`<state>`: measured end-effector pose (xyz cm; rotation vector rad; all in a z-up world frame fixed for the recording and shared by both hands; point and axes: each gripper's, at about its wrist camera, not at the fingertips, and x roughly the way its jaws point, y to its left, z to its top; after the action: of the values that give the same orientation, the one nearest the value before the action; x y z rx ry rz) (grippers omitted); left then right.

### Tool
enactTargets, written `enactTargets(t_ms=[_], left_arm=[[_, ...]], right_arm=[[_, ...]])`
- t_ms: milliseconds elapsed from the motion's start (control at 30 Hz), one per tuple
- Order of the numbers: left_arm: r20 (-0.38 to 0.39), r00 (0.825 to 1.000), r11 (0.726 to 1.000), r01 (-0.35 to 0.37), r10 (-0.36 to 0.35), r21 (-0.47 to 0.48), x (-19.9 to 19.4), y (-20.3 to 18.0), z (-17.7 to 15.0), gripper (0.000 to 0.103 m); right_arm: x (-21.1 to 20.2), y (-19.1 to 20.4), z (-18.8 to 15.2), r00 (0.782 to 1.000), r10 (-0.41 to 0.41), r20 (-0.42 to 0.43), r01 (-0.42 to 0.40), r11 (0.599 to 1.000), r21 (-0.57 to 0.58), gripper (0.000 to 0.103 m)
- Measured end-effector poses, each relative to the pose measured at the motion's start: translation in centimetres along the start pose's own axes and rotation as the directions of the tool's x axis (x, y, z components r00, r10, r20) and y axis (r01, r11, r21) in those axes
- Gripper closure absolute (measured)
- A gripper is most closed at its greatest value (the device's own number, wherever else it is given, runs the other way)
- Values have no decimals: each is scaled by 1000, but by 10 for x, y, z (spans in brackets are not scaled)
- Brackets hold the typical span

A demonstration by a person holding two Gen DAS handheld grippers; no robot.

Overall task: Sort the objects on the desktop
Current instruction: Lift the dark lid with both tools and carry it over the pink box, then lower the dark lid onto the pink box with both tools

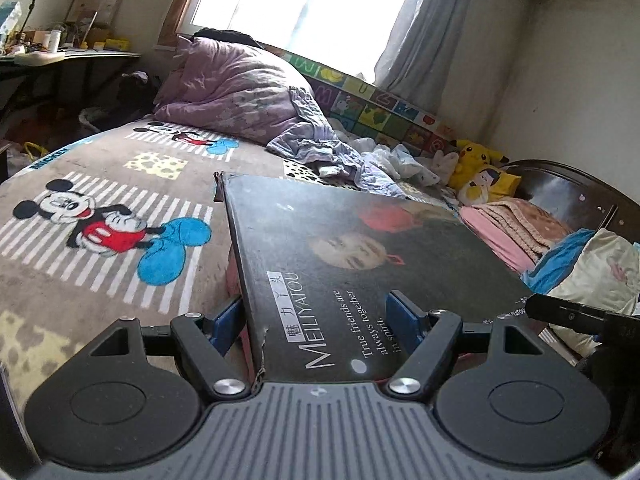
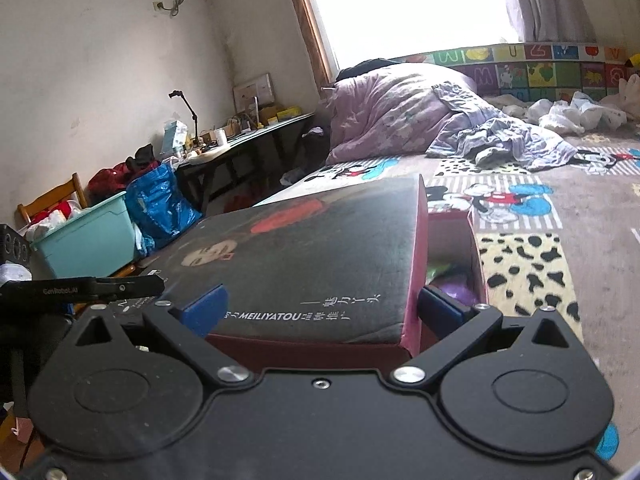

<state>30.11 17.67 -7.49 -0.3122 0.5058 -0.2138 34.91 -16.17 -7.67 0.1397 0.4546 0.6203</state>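
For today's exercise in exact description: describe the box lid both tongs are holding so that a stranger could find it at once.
Start at the bed with the Mickey Mouse blanket. Near its front edge sits an open red box, and the box lid is held over it between the two tongs. It alone is flat and dark, with a face and the word MEILIYATOU printed on top.

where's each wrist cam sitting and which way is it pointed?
Left wrist: low over the bed, facing the window; left gripper straddles the box lid corner.
Right wrist: at the lid's opposite end, facing the desk; right gripper straddles it.
Shared: lid, Mickey blanket, purple duvet.
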Motion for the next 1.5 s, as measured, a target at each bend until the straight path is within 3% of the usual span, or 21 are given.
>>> enactTargets(t_ms=[333,800,1067,1500], left_arm=[[-8,1000,999,7,-7,-39,45,22,10,27],[-20,1000,997,7,-9,-71,101,39,13,27],[-24,1000,994,3,-6,-112,115,43,6,27],[-53,998,994,-43,38,-97,132,26,4,21]], right_arm=[[34,-12,18,1000,-18,-12,18,1000,-24,0],[73,-36,19,998,-51,-48,51,999,-2,0],[83,-45,16,996,-63,-58,64,998,3,0],[84,-58,9,994,-90,-57,91,995,27,0]])
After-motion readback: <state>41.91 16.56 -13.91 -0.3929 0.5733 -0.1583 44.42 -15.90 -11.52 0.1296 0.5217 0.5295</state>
